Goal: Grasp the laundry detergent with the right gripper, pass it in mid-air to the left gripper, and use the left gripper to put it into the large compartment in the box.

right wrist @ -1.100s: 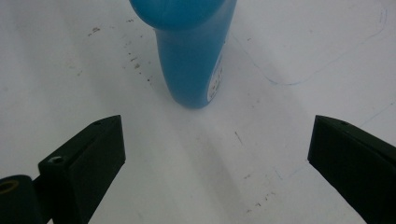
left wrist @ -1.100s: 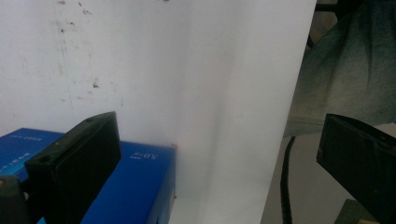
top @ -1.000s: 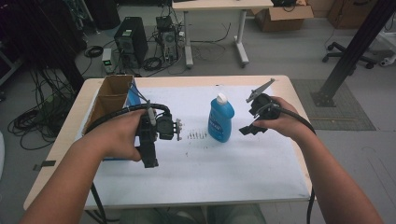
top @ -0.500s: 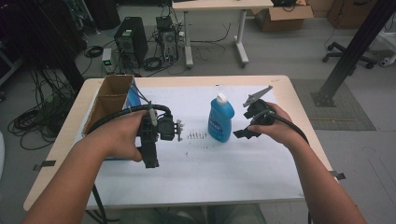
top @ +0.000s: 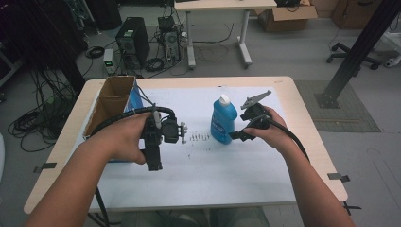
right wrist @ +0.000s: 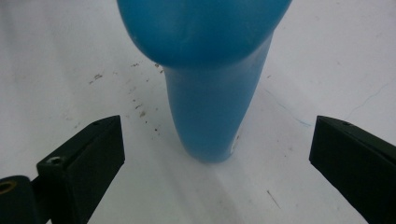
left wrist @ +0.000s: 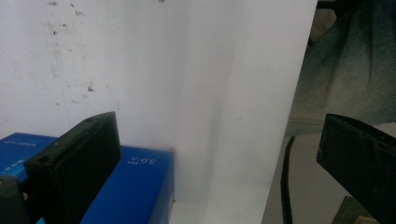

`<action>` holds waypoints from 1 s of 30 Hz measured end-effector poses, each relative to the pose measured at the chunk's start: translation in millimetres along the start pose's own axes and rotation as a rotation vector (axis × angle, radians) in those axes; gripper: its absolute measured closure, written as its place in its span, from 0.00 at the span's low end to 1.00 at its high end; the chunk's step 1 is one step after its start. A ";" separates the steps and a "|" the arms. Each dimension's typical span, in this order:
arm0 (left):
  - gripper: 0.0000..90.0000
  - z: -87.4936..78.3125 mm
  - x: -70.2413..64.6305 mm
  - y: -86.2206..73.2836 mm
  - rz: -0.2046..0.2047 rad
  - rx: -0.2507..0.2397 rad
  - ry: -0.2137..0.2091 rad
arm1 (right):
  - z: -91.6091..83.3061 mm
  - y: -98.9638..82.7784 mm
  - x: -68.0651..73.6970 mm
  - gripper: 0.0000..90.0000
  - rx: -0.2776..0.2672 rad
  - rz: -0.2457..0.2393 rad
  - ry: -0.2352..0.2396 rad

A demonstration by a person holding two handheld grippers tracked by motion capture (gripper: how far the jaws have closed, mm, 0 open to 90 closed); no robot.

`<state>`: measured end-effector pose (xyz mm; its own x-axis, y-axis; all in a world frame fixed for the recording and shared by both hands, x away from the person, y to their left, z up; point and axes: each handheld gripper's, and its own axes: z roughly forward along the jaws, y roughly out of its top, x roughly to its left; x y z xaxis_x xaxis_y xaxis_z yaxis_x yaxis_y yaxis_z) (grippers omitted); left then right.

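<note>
A blue bottle [top: 223, 122] with a white cap stands upright at the middle of the white table top [top: 227, 170]. My right gripper [top: 236, 135] sits just to its right, low and aimed at it. In the right gripper view the bottle's base [right wrist: 209, 116] stands a little ahead of my right gripper [right wrist: 215, 140], centred between the open jaws and touching neither. My left gripper [top: 154, 160] is held left of the bottle, pointing down at the table's near side. Its own view shows my left gripper [left wrist: 215, 135] open with nothing between the jaws.
An open cardboard box [top: 111, 103] stands at the table's left edge with a blue box [top: 136, 100] against it. The blue box [left wrist: 135, 186] lies under the left jaw. Small dark specks [top: 198, 138] dot the top left of the bottle. Denim-clad legs [left wrist: 350, 65] show past the table edge.
My right gripper has moved left and slightly nearer, closing in on the bottle. The left gripper has stayed where it was.
</note>
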<state>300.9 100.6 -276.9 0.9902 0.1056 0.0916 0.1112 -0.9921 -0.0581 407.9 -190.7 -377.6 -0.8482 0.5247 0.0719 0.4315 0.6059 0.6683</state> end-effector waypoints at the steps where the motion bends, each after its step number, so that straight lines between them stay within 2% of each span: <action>1: 0.00 0.0 0.0 0.0 0.000 0.000 0.000 | 1.4 -0.4 -0.1 0.04 -0.007 0.004 -0.005; 14: 0.00 -0.7 -0.2 1.4 0.004 0.009 -0.003 | 16.0 -4.4 1.5 0.03 -0.097 0.035 -0.013; 21: 0.00 -0.1 -1.5 4.1 0.007 -0.005 -0.008 | 21.7 -5.9 4.9 0.03 -0.127 0.027 -0.029; 26: 0.00 1.1 -2.3 5.2 0.006 -0.007 -0.010 | 26.4 -7.2 5.9 0.03 -0.130 0.028 -0.047; 30: 0.00 1.3 -2.1 5.4 0.015 -0.004 -0.010 | 31.0 -8.4 5.3 0.03 -0.162 0.037 -0.053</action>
<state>299.5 95.1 -278.7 0.9926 0.0910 0.0808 0.0956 -0.9939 -0.0550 409.3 -174.4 -405.8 -0.8132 0.5786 0.0623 0.4036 0.4837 0.7766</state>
